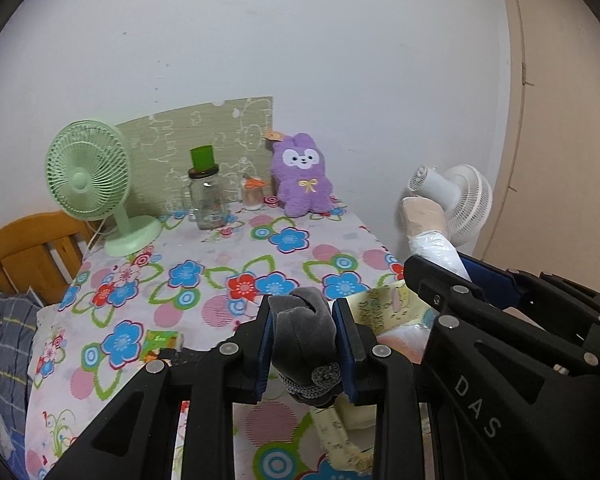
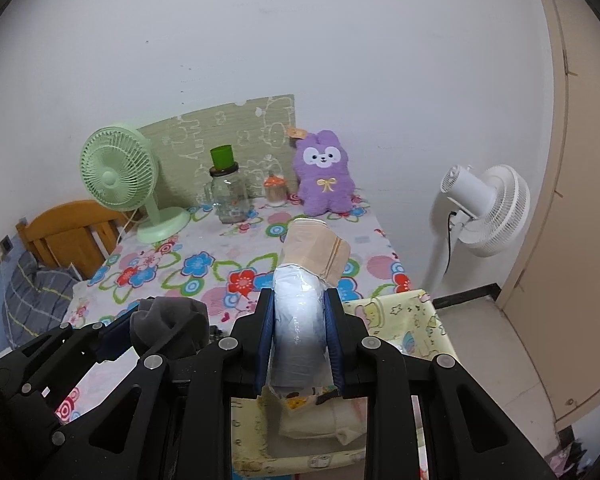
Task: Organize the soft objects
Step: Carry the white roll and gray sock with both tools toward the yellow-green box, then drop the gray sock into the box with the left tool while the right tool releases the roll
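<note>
Your left gripper (image 1: 303, 344) is pinched on a rolled grey sock (image 1: 304, 330), the blue pads pressing its sides so the bundle bulges above and below them. Your right gripper (image 2: 300, 340) is clamped on a plastic-wrapped roll (image 2: 298, 320) whose tan end (image 2: 314, 248) sticks out well past the fingertips. Gripping it near the wrapped end leaves most of its length free, which probably makes it easier to lay down flat.

Both tools hang side by side over the near edge of the table (image 1: 220, 288), right above a yellow fabric bin (image 2: 404, 316) printed with cartoons. Something pale and soft already lies inside the bin, so this looks like the collecting place, and you hold both items over it to drop them in together.

The purple plush bunny (image 1: 301, 174) sits upright against the wall at the far end, well apart from the bin; it is soft too and likely belongs in the tidy-up. The green fan (image 1: 92, 184), the glass jar (image 1: 206, 196) with the green cup on its lid, and the small orange-topped bottle (image 1: 253, 194) stand in a row beside the bunny, out of your way. A white fan (image 2: 484, 208) stands on the floor to the right.
</note>
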Demonstrator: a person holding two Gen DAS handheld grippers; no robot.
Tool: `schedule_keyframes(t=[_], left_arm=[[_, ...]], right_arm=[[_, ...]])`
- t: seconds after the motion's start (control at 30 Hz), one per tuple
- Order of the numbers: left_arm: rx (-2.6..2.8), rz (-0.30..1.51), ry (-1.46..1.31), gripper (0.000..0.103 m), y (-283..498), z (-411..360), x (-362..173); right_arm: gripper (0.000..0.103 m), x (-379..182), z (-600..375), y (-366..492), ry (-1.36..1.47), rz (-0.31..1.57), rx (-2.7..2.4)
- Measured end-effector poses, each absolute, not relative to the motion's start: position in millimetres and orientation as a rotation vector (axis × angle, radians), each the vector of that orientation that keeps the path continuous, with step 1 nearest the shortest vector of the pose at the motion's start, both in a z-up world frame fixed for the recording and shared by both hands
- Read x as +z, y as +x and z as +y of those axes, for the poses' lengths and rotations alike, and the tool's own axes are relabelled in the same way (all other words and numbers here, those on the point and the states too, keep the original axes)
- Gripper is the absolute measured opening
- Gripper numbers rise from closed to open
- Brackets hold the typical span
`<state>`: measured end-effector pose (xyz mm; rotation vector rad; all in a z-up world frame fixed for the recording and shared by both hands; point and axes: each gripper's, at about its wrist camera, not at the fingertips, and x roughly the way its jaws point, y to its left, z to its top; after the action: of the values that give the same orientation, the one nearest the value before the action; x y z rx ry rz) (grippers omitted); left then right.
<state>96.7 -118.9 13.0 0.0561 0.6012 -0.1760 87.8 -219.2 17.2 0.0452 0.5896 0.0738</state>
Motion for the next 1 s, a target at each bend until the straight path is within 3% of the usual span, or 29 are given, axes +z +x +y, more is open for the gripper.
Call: schedule_keyframes(t=[0.77,1.0], left_arm=[[-0.316,0.696,0.069,0.028,128.0,-178.1,-22.2],[-0.344,0.747,0.082,0.035,140.8,-191.0,-39.7]], right_arm=[[0.027,-14.1,-274.5,109.9,0.049,0.67,-0.017],[0.027,-31.6,-287.9,120.6,0.06,0.715,-0.038]])
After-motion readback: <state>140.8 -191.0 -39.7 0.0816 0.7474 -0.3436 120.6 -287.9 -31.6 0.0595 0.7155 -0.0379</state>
